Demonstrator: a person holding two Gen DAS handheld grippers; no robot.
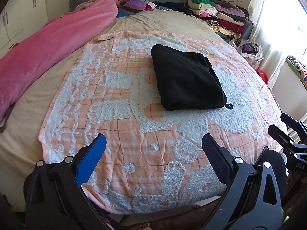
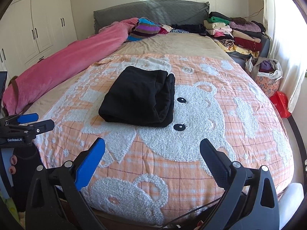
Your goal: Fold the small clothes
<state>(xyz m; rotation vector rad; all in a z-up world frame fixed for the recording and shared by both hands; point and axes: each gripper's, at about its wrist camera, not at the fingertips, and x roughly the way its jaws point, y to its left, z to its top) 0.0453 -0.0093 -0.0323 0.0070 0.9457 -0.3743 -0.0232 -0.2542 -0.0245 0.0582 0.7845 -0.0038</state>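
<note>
Bedroom clutter we see around the bed

Along the bed's (image 2: 172, 44) left edge lies a pink blanket (image 2: 63, 65); at its head we see a grey headboard (image 2: 153, 11), white wardrobes (image 2: 48, 23) stand left, a flowered bag (image 2: 266, 76) sits off its right edge.

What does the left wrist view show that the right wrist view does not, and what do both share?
Only the left wrist view: the right tongs at its right edge. Only the right wrist view: the wardrobe, both bear eyes, the left tongs and a hand. Both: folded black garment on the orange blanket, pink quilt, clothes pile.
</note>
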